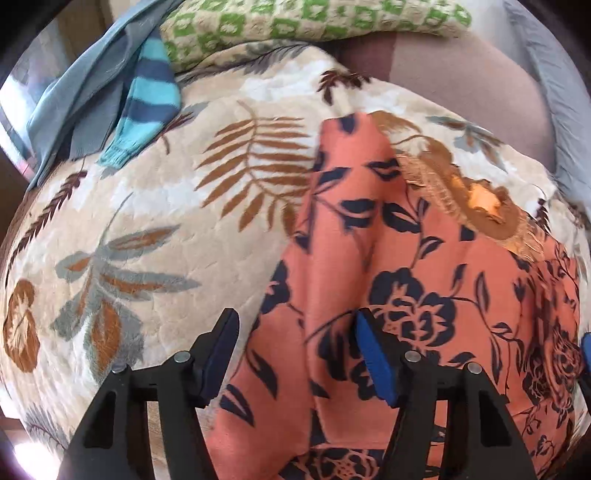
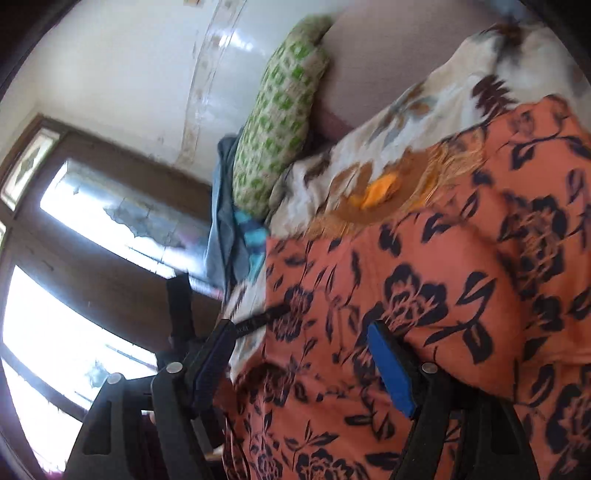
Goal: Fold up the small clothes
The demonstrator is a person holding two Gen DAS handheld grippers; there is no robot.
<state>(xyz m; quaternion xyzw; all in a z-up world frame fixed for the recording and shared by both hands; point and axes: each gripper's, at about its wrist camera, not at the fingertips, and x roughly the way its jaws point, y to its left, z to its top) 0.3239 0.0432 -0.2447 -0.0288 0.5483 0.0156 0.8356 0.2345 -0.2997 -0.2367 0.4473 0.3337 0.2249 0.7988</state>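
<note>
An orange garment [image 1: 406, 236] with a dark blue flower print lies spread on a cream leaf-patterned blanket [image 1: 147, 229]. Its gold embroidered neck [image 1: 454, 188] points away from me. My left gripper [image 1: 295, 350] points down over the garment's left edge. Its fingers stand apart, the cloth lies below them, and neither pad presses on it. In the right wrist view, the same garment [image 2: 424, 295] fills the right half. My right gripper [image 2: 301, 354] hovers over its edge with its blue pad [image 2: 391, 369] clear of the cloth, open.
A green-checked pillow [image 1: 314, 18] lies at the head of the bed. Beside it sit grey-blue clothes [image 1: 77, 96] and a teal and navy striped knit piece [image 1: 147, 99]. The right wrist view shows a window [image 2: 74, 314] and a white wall beyond the bed edge.
</note>
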